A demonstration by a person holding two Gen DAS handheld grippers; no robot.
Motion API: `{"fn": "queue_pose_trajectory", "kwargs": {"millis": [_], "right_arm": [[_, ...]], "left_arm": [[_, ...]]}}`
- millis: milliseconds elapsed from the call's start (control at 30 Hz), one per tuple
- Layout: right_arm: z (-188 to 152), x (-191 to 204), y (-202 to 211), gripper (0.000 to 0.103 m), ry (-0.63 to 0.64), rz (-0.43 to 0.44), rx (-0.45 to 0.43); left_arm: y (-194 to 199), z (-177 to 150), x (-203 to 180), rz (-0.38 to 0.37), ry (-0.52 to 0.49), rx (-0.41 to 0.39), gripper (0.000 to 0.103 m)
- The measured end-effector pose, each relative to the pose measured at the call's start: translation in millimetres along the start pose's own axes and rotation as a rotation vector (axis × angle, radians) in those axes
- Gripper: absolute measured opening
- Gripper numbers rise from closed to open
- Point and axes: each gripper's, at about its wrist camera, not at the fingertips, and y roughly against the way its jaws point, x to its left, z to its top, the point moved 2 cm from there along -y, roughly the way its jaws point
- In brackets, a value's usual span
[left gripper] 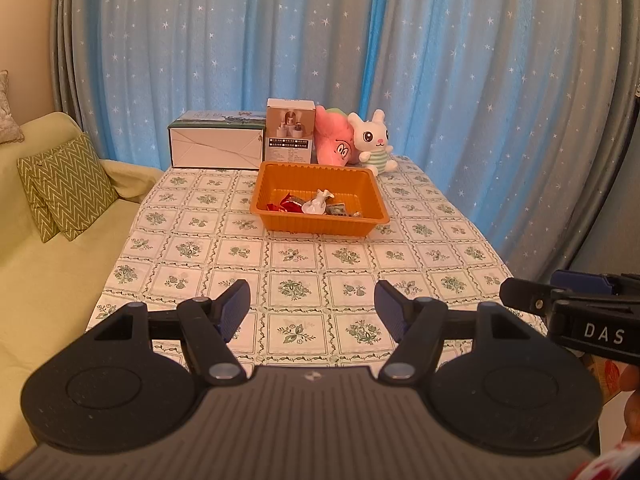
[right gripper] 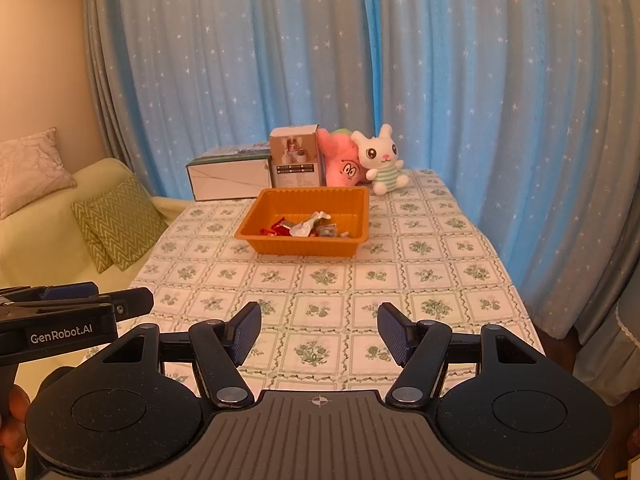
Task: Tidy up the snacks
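**snackwatcher:** Looking down the table from both wrist cams right now. The left gripper [left gripper: 313, 312] hangs over the near edge of the table [left gripper: 440, 248] with its jaws spread wide and nothing between the blue pads, just the floral tablecloth showing through the gap. The right gripper [right gripper: 319, 334] is the same deal: jaws apart, nothing held, nothing touching the cloth.

**tablecam_fan:** And the snacks?

**snackwatcher:** All in the orange tray [left gripper: 352, 184], which sits toward the far half of the table, well apart from both grippers. The snacks [left gripper: 316, 205] are bunched at the near wall of the tray: a red wrapper on the left, a crumpled white one in the middle, a couple of small dark packets to the right. Can't read any labels, too small.

**tablecam_fan:** Anything behind the tray?

**snackwatcher:** Yeah, a row along the far edge against the starry blue curtain [right gripper: 480, 80]. A flat white box [left gripper: 216, 146] on the left, a taller little box [left gripper: 290, 132] just beside it, then a pink plush [left gripper: 334, 138] and a white bunny plush [left gripper: 374, 140] in a striped top. A green zigzag cushion [left gripper: 68, 184] is on the sofa to the left. Each cam also catches the other gripper at the side of the frame.
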Motion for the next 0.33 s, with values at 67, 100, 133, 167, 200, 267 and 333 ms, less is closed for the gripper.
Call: {"fn": "queue_pose_trajectory", "kwargs": {"millis": [67, 100, 133, 167, 200, 267, 333], "right_arm": [[-0.5, -0.1, -0.2, 0.065, 0.000, -0.001, -0.001], [-0.6, -0.1, -0.2, 0.065, -0.001, -0.001, 0.000], [-0.7, 0.0, -0.3, 0.065, -0.001, -0.001, 0.001], [-1.5, 0.1, -0.4, 0.065, -0.003, -0.001, 0.001], [-2.2, 0.5, -0.7, 0.065, -0.003, -0.001, 0.002], [-2.5, 0.7, -1.0, 0.065, -0.003, -0.001, 0.003], [-2.2, 0.5, -1.1, 0.065, -0.004, -0.001, 0.002]], "left_arm": [[-0.7, -2.4, -0.5, -0.001, 0.000, 0.002, 0.066], [-0.9, -3.4, -0.4, -0.004, 0.002, 0.004, 0.066], [-1.2, -4.5, -0.3, -0.008, 0.005, 0.006, 0.066], [-2.2, -6.0, 0.0, -0.014, 0.010, 0.009, 0.066], [-2.8, -6.4, 0.4, -0.020, 0.014, 0.010, 0.066], [-2.8, -8.2, 1.0, -0.029, 0.018, 0.011, 0.066], [-3.1, -8.5, 1.2, -0.029, 0.019, 0.012, 0.066]]}}
